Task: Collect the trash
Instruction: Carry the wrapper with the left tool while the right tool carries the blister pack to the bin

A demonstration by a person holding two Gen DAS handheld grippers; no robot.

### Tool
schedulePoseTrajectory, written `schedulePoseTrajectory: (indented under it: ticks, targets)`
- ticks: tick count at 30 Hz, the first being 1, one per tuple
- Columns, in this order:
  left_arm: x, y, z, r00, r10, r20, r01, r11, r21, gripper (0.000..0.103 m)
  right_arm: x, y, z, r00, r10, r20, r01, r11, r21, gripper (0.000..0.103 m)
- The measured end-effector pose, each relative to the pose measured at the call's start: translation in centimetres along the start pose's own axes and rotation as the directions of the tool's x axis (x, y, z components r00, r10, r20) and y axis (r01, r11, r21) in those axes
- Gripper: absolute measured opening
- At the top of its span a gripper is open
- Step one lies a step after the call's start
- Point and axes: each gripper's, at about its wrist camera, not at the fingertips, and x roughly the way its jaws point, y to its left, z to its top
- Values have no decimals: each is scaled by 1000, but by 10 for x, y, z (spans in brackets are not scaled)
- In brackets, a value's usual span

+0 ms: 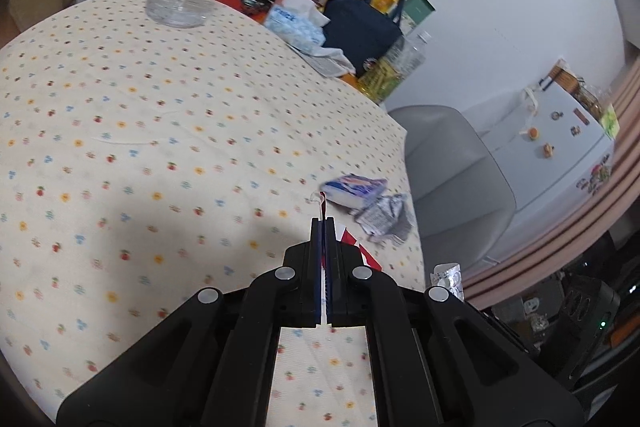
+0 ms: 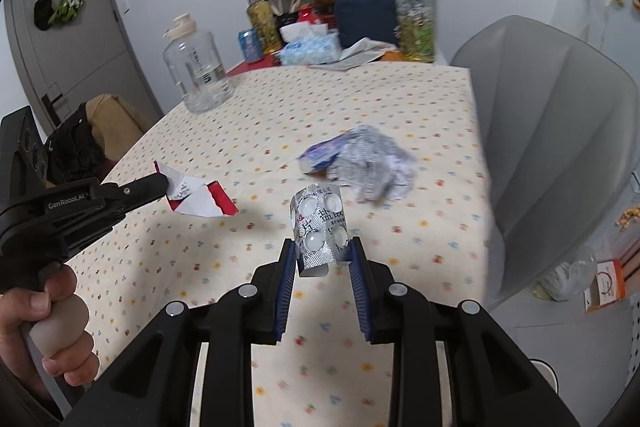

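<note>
My left gripper [image 1: 324, 221] is shut on a torn red and white wrapper [image 1: 362, 251]; in the right wrist view the left gripper [image 2: 162, 183] holds that wrapper [image 2: 200, 199] just above the tablecloth. My right gripper [image 2: 323, 247] is shut on a silver pill blister pack [image 2: 320, 227], held above the table; the pack also shows in the left wrist view [image 1: 448, 277]. A blue and white packet [image 2: 320, 153] and a crumpled silver wrapper [image 2: 376, 167] lie on the table beyond, near the right edge; both also show in the left wrist view, packet [image 1: 354, 189] and wrapper [image 1: 386, 219].
The dotted tablecloth [image 2: 280, 107] covers the table. A clear water jug [image 2: 196, 67], tissue pack [image 2: 310, 49], navy bag [image 2: 368, 15] and bottles crowd the far end. A grey chair [image 2: 552, 147] stands at the right edge. A fridge [image 1: 560, 147] stands behind.
</note>
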Motion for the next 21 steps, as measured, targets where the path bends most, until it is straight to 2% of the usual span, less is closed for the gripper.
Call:
schedulePoseTrajectory:
  ticks: [11, 21]
  targets:
    - [33, -63, -25, 994, -64, -89, 73, 993, 97, 2, -42, -68, -22, 996, -81, 35, 76, 989, 129, 28]
    - [67, -120, -57, 976, -109, -188, 143, 973, 180, 2, -73, -140, -61, 982, -190, 16, 178, 945, 276, 29]
